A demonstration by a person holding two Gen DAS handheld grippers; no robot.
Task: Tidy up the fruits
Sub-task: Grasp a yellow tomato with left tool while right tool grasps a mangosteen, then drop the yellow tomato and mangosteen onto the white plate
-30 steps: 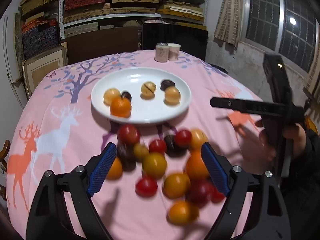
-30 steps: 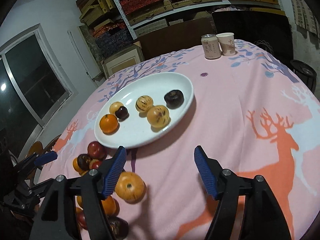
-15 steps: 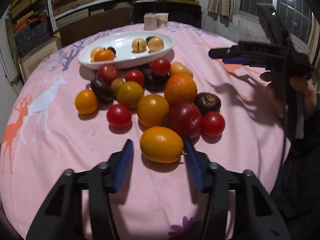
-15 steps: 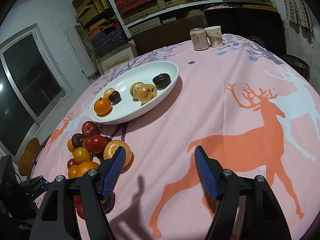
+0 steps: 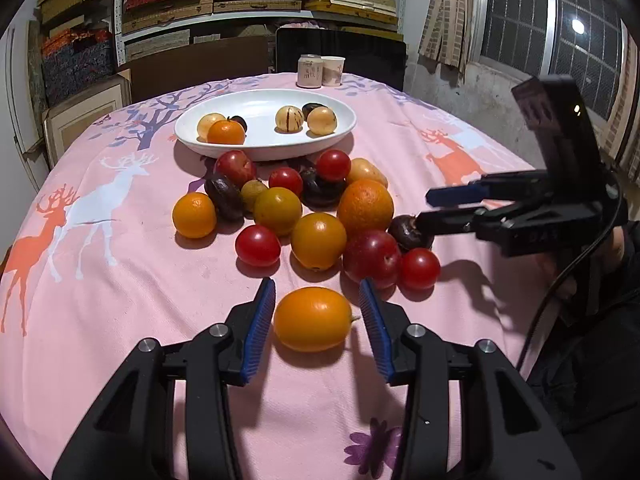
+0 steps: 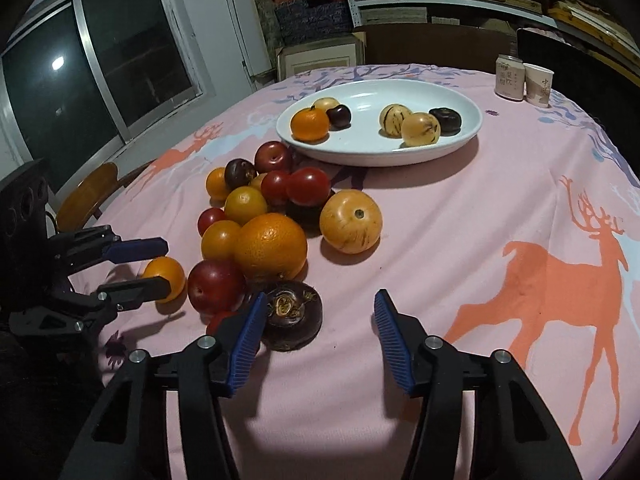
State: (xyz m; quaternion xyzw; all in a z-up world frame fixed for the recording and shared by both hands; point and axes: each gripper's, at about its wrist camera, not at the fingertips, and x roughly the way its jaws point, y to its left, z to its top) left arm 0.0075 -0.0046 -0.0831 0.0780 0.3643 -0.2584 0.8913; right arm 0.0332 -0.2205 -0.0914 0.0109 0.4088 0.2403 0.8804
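Note:
A pile of fruit lies on the pink tablecloth: a big orange [image 5: 365,205], tomatoes, plums and small oranges. A white plate [image 5: 264,146] behind it holds several fruits. My left gripper [image 5: 316,316] is open, its blue pads on either side of an orange oval fruit [image 5: 312,319] at the near edge of the pile, small gaps showing. My right gripper [image 6: 318,328] is open, its left pad beside a dark round fruit [image 6: 291,314]. That fruit also shows in the left wrist view [image 5: 407,233].
A can [image 5: 310,71] and a paper cup [image 5: 333,71] stand at the table's far edge. A wooden chair [image 6: 86,196] is at the left side of the table. Shelves and a window lie beyond.
My left gripper has dropped low and closed in around the orange oval fruit. My right gripper has swung left and down toward the pile, next to the dark fruit.

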